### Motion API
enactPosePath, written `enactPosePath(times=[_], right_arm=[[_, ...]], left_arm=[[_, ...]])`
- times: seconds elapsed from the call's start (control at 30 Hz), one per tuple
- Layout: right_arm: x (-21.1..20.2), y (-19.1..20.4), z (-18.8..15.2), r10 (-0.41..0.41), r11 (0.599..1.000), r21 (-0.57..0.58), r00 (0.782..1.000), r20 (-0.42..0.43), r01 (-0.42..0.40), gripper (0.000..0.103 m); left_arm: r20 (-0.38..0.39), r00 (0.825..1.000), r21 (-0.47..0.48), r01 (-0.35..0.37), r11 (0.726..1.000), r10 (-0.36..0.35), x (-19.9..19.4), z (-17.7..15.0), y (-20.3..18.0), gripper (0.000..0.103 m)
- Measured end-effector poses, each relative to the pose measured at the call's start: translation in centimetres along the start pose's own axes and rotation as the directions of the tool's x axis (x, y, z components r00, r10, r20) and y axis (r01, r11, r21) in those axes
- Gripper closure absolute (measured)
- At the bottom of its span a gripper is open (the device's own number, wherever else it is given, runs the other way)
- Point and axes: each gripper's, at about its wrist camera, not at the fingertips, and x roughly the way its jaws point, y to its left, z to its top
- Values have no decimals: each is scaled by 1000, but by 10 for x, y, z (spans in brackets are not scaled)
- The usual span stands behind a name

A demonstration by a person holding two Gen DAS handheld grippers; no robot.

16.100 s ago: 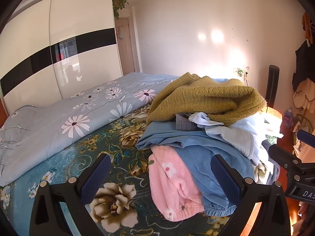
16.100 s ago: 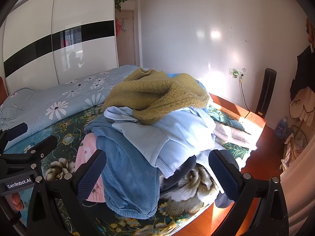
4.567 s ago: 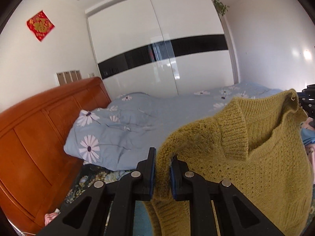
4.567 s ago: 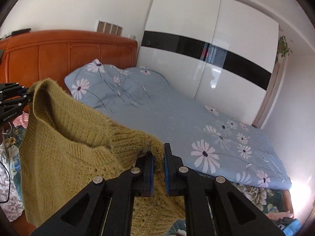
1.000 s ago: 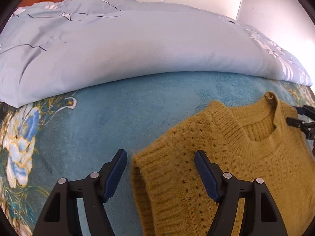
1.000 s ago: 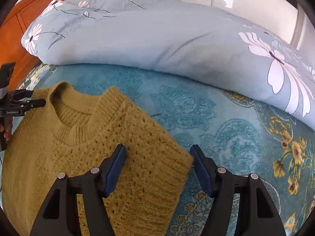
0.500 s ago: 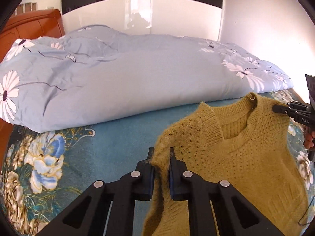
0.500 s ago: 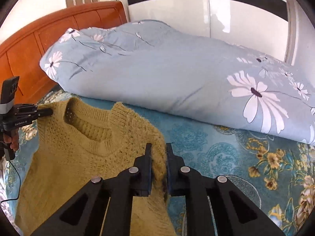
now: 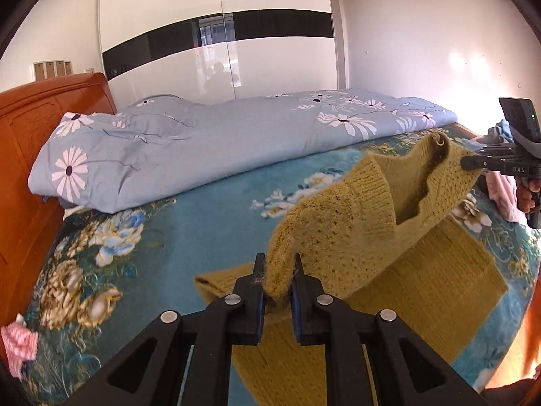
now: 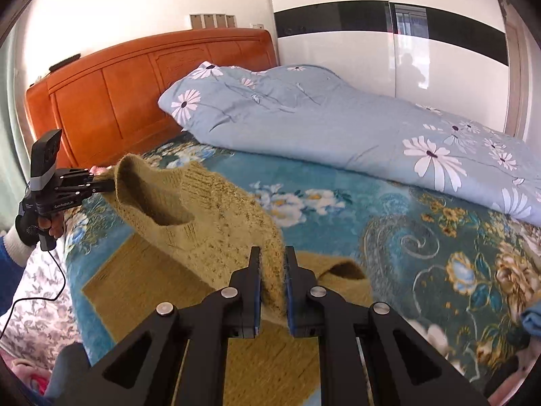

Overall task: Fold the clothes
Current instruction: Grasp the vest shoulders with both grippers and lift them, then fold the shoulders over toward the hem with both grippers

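A mustard-yellow knitted sweater [image 9: 365,223] lies partly on the floral blue bedspread [image 9: 175,237], its neck end lifted off the bed. My left gripper [image 9: 278,270] is shut on one shoulder of it. My right gripper [image 10: 272,264] is shut on the other shoulder of the sweater [image 10: 209,216]. The lower part rests flat on the bed below the raised part. Each gripper shows in the other's view, the right one [image 9: 473,162] and the left one [image 10: 108,184], both pinching the knit.
A light blue daisy-print duvet [image 9: 209,138] lies rolled along the far side of the bed. An orange wooden headboard [image 10: 142,81] stands at the head. A white wardrobe with a black band [image 9: 219,44] fills the back wall. Other clothes [image 9: 500,196] lie at the bed's foot.
Both grippers, shut on the sweater's shoulders, have lifted them higher and pulled back, so the upper part hangs above the lower part on the bed.
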Motion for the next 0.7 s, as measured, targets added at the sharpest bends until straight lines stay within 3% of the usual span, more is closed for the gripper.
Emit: enactPosePath(times=[0.1,0.3,0.53,0.7], right_arm=[[-9,9,-46,43,997,68,999,-17,-42,91],[-11,17,-114,42,983,179,998,-49,-33,91],[-7,26,-138,-14,972,231,998,-68,29,86],[-11,34,-145,-41,969,241,995,-85,61,80]], left_arm=[[-17,1000,-31,-24,999,23,-12,-41,-17,88],[-45,997,-80,-66,995,63,-21,-96,-38,87],[-92,993,-195,-96,976,79,-19,-137,-39,82],[-105,992,-328,-105,939,75,-29,-158,-33,77]])
